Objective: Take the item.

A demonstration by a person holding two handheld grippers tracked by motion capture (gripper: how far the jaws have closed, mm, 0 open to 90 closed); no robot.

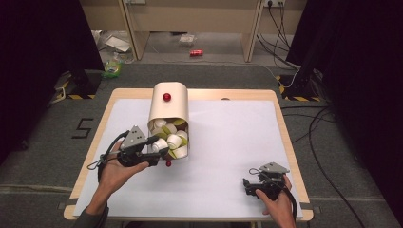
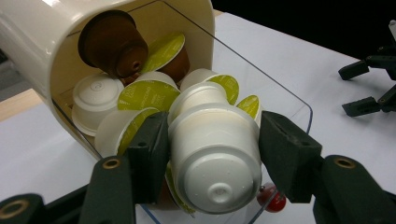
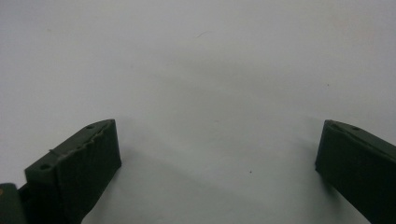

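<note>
Clamped on one white coffee capsule [image 2: 215,158], the left gripper [image 2: 212,154] holds it by both sides at the mouth of the cream container [image 1: 168,111], which lies on its side on the white table [image 1: 237,142]. Its jaws press the capsule's body, with the dome end toward the camera in the left gripper view. Behind the held capsule that view shows at least six more capsules in the clear drawer [image 2: 285,100]: one brown capsule [image 2: 112,42] on top, a second brown one half hidden behind a green lid, and about four white ones with green lids; others may lie beneath. Two red knobs show: one on the container's top [image 1: 167,97], one at the drawer's front [image 2: 272,199]. Right gripper [image 1: 250,185] rests near the table's right front corner, well apart, jaws spread wide over bare white surface, holding nothing. On the floor beyond the table lies one red can [image 1: 196,52]
</note>
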